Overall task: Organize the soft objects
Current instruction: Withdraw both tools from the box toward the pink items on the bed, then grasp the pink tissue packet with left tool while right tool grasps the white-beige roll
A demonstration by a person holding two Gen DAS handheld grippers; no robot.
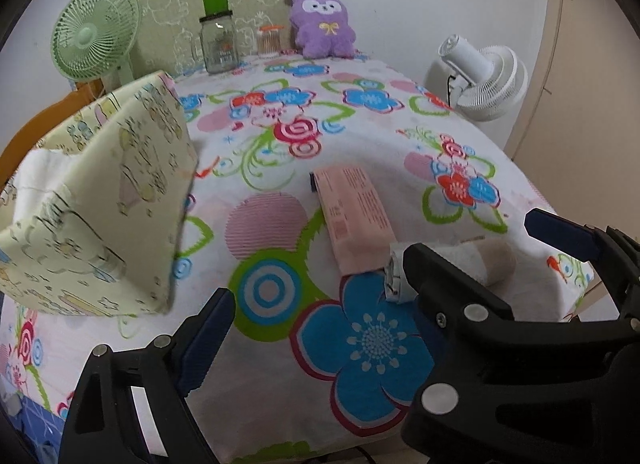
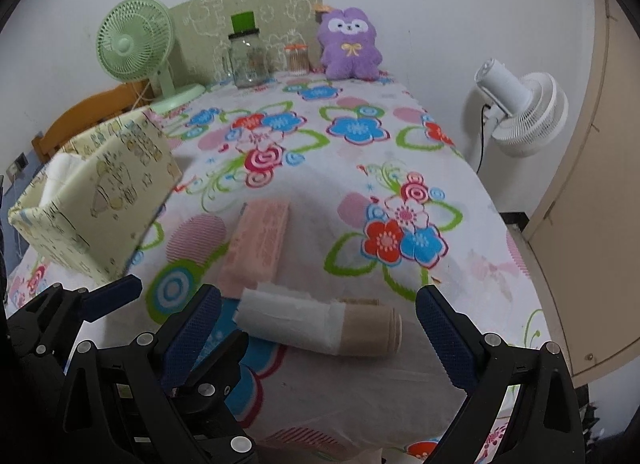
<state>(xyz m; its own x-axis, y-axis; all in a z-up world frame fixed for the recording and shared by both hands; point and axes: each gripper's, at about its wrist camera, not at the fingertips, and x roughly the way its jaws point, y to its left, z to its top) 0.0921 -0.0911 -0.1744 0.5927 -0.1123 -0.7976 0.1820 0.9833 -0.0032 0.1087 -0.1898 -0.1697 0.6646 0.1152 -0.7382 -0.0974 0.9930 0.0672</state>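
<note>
Two grippers hang low over the flowered tabletop [image 2: 360, 192], both with jaws spread apart and holding nothing. Between the right gripper's [image 2: 318, 314] jaws lies a rolled white-and-beige cloth [image 2: 320, 324], flat on the tabletop. Just behind it lies a pink pack [image 2: 256, 244]. Left gripper [image 1: 312, 276] sits beside a yellow fabric bin [image 1: 100, 192].

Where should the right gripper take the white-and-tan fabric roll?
Grip the fabric roll at mid-length, across its round body, near the white-to-tan seam. It lies on its side, crosswise to the open right gripper, whose jaws straddle its ends, so turn the wrist and come from above. Probably soft; close gently.
</note>
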